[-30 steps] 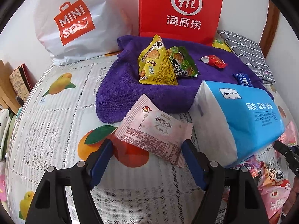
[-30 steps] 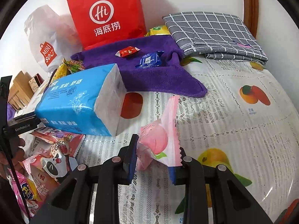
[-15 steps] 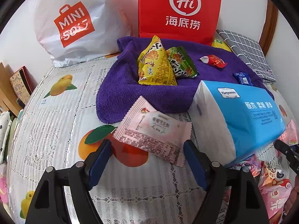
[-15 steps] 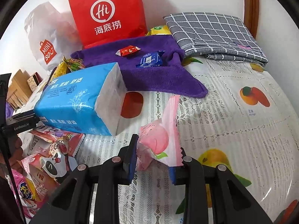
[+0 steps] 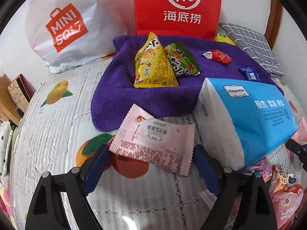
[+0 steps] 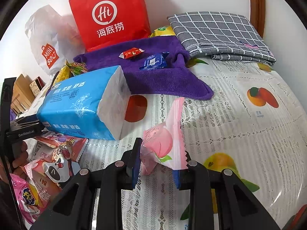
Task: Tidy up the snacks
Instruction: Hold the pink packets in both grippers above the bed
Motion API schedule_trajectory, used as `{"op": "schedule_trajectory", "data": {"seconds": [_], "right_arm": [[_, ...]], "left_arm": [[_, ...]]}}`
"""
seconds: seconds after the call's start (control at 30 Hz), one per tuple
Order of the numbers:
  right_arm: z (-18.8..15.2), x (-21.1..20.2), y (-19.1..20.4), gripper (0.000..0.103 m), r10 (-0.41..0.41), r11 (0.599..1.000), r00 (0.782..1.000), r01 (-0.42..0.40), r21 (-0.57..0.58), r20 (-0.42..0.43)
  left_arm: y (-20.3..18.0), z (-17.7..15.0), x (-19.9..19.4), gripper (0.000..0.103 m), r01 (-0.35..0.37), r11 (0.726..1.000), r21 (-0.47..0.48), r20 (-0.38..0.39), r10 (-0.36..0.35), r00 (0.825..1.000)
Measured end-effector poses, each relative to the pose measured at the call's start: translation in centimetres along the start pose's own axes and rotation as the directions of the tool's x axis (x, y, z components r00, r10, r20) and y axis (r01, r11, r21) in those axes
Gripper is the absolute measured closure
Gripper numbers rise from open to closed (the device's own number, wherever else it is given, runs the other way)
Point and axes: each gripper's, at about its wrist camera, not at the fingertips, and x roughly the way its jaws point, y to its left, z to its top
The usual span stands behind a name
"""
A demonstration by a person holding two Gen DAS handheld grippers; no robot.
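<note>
**Between your left jaws, a pale pink packet lay free**

Between the wide-spread blue pads of your left gripper lay the pale pink snack packet, flat on the fruit-print tablecloth, just off the near edge of the purple towel. Its jaws had just been opening, and the packet sat in the gap with its corners close to both pads; neither pad pressed on it. Just beside it, toward the tablecloth's right side, stood the blue tissue pack, its near end over a heap of snack bags.

Your right gripper was pinched together on a pink peach-print packet, which stuck up between the pads, lifted off the tablecloth.

On the towel you had a yellow triangular bag leaning against a green bag, with a red sweet and a small blue packet farther toward its right end. At the tablecloth's far edge stood a red paper bag and a white shopping bag; a folded grey checked cloth lay at the far right corner.
</note>
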Motion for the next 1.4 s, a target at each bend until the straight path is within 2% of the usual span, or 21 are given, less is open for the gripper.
{"op": "schedule_trajectory", "data": {"seconds": [0.2,0.3,0.37,0.53,1.4], "right_arm": [[0.0,0.0,0.2,0.074,-0.014,1.0,1.0,0.014,-0.013,-0.001],[-0.1,0.1,0.5,0.074,-0.028,0.999,1.0,0.028,-0.025,-0.002],[-0.1,0.1,0.6,0.074,-0.03,0.999,1.0,0.03,-0.026,-0.001],[-0.1,0.1,0.5,0.074,-0.021,1.0,1.0,0.021,-0.02,0.001],[-0.1,0.1,0.7,0.076,-0.04,0.999,0.999,0.04,-0.026,0.004]], "left_arm": [[0.1,-0.1,0.2,0.015,0.013,1.0,-0.006,0.003,-0.013,1.0],[0.1,-0.2,-0.1,0.025,0.011,1.0,-0.008,0.02,-0.01,1.0],[0.2,-0.3,-0.3,0.037,0.015,1.0,-0.013,0.037,-0.015,0.999],[0.8,-0.5,-0.6,0.044,0.039,0.998,-0.048,0.052,-0.036,0.998],[1.6,-0.7,-2.7,0.045,0.061,0.993,-0.101,0.111,-0.05,0.993]]}}
